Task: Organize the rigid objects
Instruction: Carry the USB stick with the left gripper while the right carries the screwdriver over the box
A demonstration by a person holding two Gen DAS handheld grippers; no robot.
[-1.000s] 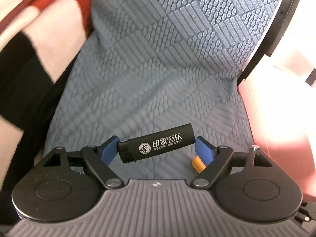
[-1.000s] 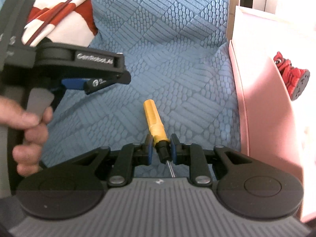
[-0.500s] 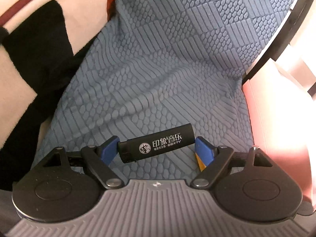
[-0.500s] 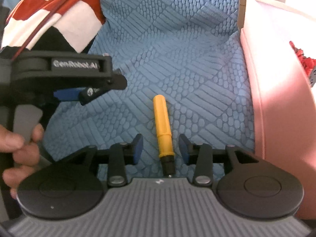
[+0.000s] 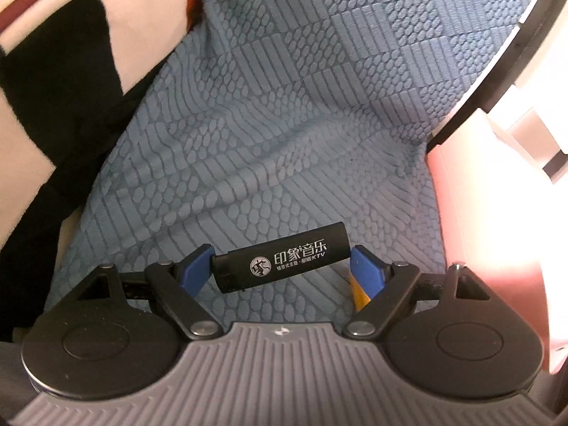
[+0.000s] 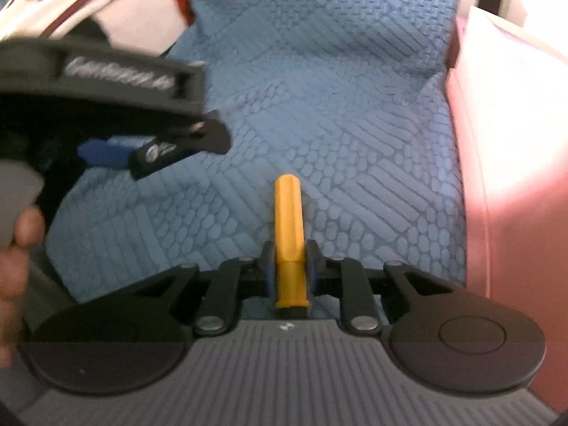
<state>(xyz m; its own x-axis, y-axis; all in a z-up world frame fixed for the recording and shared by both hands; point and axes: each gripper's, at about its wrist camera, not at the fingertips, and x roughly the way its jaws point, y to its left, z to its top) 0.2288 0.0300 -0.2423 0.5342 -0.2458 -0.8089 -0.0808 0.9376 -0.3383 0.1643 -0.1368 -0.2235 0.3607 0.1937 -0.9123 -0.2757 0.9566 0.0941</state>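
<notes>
My left gripper [image 5: 280,261] is shut on a black lighter [image 5: 284,257] with white print, held crosswise end to end between the blue pads above the blue textured cover [image 5: 284,124]. The left gripper also shows in the right wrist view [image 6: 117,152], at the left, still holding the lighter [image 6: 159,154]. My right gripper [image 6: 289,269] is shut on the yellow handle of a small screwdriver [image 6: 288,227], which points away from me just over the cover. A sliver of that yellow handle [image 5: 358,294] shows behind the left gripper's right finger.
A pink box [image 6: 511,163] stands along the right side; its wall also shows in the left wrist view [image 5: 497,234]. A red, white and black striped cloth [image 5: 53,71] lies at the left, also seen in the right wrist view [image 6: 106,3]. A hand [image 6: 14,241] holds the left gripper.
My right gripper opened, slid forward along the screwdriver and shut again on its yellow handle. My left gripper kept hold of the lighter and shifted a little.
</notes>
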